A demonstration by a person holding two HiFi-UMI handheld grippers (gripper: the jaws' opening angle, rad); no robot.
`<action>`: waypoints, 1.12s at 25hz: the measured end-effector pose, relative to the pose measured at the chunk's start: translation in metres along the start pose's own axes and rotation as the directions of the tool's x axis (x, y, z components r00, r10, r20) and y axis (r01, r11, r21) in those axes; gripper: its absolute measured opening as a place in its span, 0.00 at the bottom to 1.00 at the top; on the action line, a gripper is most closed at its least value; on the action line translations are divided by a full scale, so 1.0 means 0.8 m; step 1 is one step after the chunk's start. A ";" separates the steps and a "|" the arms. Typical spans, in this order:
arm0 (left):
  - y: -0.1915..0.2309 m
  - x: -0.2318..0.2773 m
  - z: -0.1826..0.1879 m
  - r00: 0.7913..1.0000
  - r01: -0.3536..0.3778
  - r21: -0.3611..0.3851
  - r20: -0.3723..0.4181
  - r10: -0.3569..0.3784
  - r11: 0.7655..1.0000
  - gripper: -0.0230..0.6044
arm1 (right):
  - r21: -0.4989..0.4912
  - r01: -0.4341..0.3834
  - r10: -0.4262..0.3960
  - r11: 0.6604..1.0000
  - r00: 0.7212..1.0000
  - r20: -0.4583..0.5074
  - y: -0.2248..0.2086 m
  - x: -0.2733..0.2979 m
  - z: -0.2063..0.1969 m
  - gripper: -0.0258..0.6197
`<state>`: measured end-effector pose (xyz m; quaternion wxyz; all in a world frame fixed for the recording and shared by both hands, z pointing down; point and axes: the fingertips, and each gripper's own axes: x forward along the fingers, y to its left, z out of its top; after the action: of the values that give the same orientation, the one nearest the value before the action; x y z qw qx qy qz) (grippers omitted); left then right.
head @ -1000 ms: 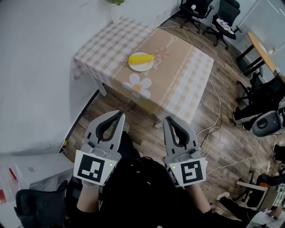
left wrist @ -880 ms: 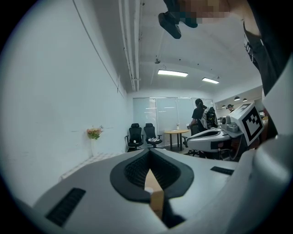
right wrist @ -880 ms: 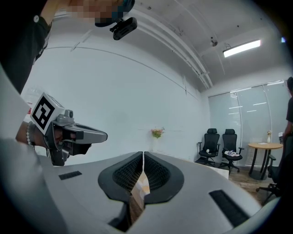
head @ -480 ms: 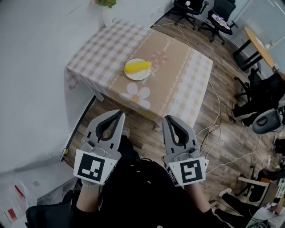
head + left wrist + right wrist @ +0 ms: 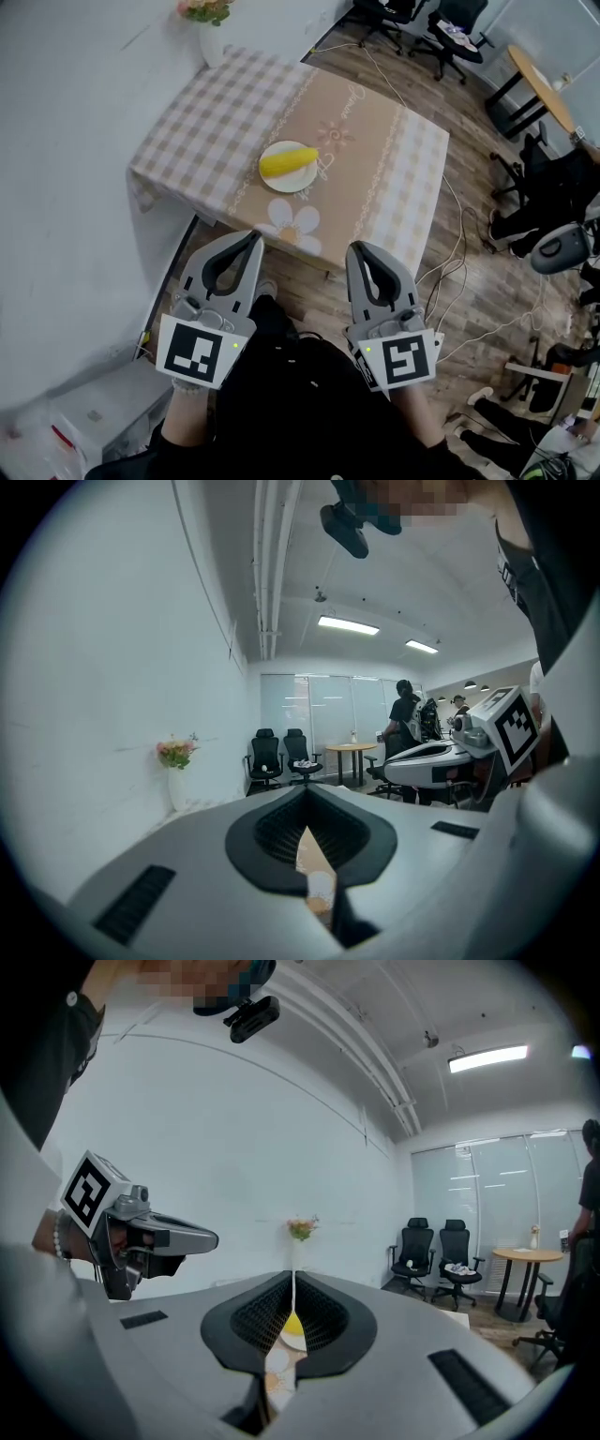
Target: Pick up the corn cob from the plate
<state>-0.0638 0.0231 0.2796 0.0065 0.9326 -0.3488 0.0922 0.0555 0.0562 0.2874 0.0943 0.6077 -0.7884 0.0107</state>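
Observation:
A yellow corn cob (image 5: 288, 162) lies on a white plate (image 5: 284, 179) in the middle of a table with a beige checked cloth (image 5: 380, 173). Both grippers hang well short of the table, over the wooden floor. My left gripper (image 5: 255, 239) is shut with nothing in it. My right gripper (image 5: 355, 248) is also shut and holds nothing. In the right gripper view a sliver of the corn cob (image 5: 292, 1322) and the plate (image 5: 292, 1340) shows through the gap behind the closed jaws. In the left gripper view only the table cloth (image 5: 314, 858) shows there.
A white vase with flowers (image 5: 208, 21) stands at the table's far left corner by the wall. Black office chairs (image 5: 448, 26), a round wooden table (image 5: 538, 91) and cables (image 5: 466, 272) on the floor lie to the right. People stand far back (image 5: 405, 716) in the room.
The table and plate have drawn closer and lower in the head view. Both grippers stay shut and side by side.

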 end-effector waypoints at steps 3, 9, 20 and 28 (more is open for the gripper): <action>0.022 0.024 0.006 1.000 0.019 0.003 0.003 -0.019 1.000 0.06 | 0.002 0.021 -0.021 1.000 1.000 -0.006 -0.012 0.025 0.006 0.11; 0.073 0.037 0.009 0.998 0.063 0.008 0.011 -0.063 0.998 0.06 | 0.003 0.061 -0.061 0.998 0.998 -0.013 0.002 0.070 0.021 0.11; 0.123 0.084 0.002 0.991 0.131 0.005 0.002 -0.131 0.991 0.06 | 0.020 0.126 -0.125 0.992 0.992 -0.034 -0.009 0.128 0.024 0.11; 0.159 0.102 -0.006 0.986 0.168 0.009 -0.005 -0.168 0.986 0.06 | 0.018 0.166 -0.165 0.986 0.985 -0.052 -0.006 0.165 0.027 0.11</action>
<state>-0.0871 -0.1259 0.2921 0.0106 0.9585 -0.2685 0.0949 0.0248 -0.0742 0.2873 0.1078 0.6719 -0.7323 0.0270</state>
